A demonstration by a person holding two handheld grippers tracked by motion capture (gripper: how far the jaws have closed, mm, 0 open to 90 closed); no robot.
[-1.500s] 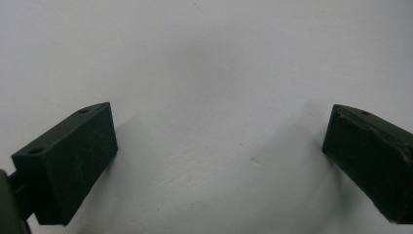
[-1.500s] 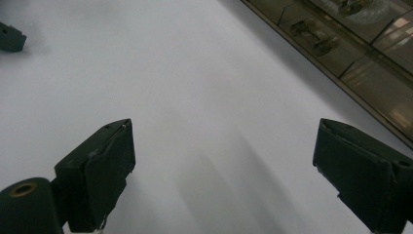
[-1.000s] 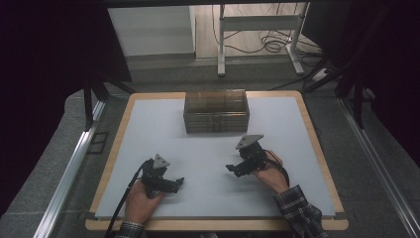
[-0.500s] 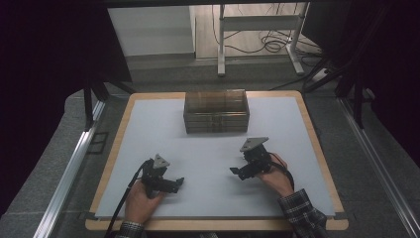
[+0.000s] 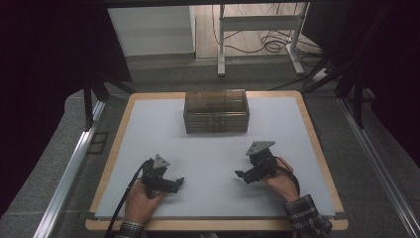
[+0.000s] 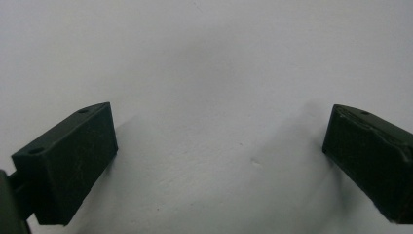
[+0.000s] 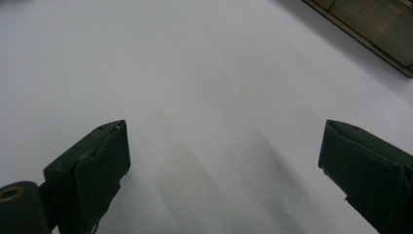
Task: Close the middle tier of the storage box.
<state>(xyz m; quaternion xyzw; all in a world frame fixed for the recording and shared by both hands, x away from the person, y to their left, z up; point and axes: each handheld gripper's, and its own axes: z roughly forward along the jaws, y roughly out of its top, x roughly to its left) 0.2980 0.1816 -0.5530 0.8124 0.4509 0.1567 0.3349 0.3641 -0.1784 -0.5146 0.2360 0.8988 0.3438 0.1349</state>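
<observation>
Bench: wooden-edged bench [image 5: 317, 148] under a pale grey-white sheet [image 5: 213, 148], taking up the middle and lower part of the high view.
Box: brownish see-through box [image 5: 216, 111] with stacked drawer-like tiers, sitting on the sheet at the upper centre of the high view, near the far edge; its contents are too dim to make out.
Box in right gripper view: dark corner of what is probably the same box [image 7: 375, 29] at the upper right of the frame, well apart from the jaws.
Left claw: left claw [image 5: 179, 181] at the lower left of the high view, low over the sheet, tips pointing toward the frame's right; well apart from the box.
Left claw state: jaws spread wide in the left gripper view [image 6: 219, 161], with bare sheet and their soft shadows between them, nothing held.
Left hand: left hand [image 5: 141, 201] wrapped around the claw's body from the bottom edge, a black cable [image 5: 124, 203] trailing down beside it.
Right claw: right claw [image 5: 239, 174] at the lower right of the high view, tips pointing toward the frame's left and slightly down, a grey three-cornered plate [image 5: 260, 147] on top.
Right claw state: jaws wide apart in the right gripper view [image 7: 224, 165], only bare sheet between them, nothing held.
Right hand: right hand [image 5: 282, 183] behind the claw, a plaid sleeve [image 5: 307, 215] at the bottom edge.
Spacing: both claws well apart from each other, each in the lower half of the high view.
</observation>
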